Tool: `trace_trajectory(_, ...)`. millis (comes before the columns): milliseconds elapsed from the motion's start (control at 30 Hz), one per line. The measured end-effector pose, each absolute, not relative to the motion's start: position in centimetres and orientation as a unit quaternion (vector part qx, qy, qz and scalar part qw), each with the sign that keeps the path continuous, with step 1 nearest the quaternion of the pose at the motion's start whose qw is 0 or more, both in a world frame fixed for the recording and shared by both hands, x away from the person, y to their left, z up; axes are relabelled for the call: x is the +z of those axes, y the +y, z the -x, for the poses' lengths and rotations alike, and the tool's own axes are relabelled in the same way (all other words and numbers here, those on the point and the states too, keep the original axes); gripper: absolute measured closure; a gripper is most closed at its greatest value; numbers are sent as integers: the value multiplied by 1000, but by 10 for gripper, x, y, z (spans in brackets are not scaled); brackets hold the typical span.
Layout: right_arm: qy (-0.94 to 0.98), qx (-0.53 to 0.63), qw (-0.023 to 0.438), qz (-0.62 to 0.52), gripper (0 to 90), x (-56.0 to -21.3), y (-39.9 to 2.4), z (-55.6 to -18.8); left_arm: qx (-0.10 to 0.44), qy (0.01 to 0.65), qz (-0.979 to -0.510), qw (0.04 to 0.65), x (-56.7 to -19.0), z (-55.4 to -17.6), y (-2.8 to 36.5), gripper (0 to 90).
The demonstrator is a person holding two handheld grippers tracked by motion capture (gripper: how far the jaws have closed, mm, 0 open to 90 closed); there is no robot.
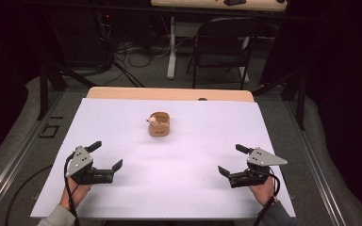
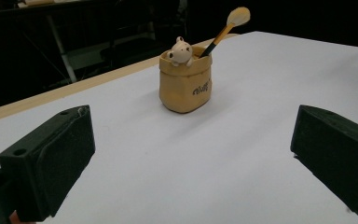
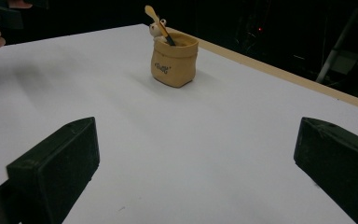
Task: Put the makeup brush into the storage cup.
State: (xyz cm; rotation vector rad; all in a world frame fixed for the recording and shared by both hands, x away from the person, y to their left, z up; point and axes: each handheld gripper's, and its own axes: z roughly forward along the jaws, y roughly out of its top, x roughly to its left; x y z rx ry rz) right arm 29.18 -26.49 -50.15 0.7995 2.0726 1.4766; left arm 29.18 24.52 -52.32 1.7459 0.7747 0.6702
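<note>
The left tongs [image 1: 107, 157] and the right tongs [image 1: 231, 160] both stand wide apart, holding nothing, low over the white tabletop [image 1: 122, 122]. The small tan sack-shaped ceramic pot [image 1: 160, 125] stands at the middle, well apart from both. Inside it are a little pale animal figure [image 2: 180, 49] and a wooden spoon [image 2: 226, 28]. Bare surface lies all around it.

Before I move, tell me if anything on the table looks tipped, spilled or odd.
Nothing stands out. The small tan pot stands upright on the white table, with a spoon leaning inside it. Both the left gripper and the right gripper are open, well short of it.
</note>
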Motion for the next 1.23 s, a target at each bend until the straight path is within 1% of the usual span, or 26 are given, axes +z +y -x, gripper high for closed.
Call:
trace_trajectory(367,757,530,246,-292,0,-508,-273,-282,261,329,-736,530,-531,-282,256,0)
trace_trajectory(633,760,531,245,-284,0,-512,-280,-276,260,331,-737,529,-533,-276,262,0)
trace_trajectory(800,759,530,243,-288,0,-514,-284,-275,261,336,-734,530,-534,-276,265,0)
trace_trajectory(1233,760,530,239,-290,0,-514,-284,-276,252,332,-742,524,-537,-279,262,0)
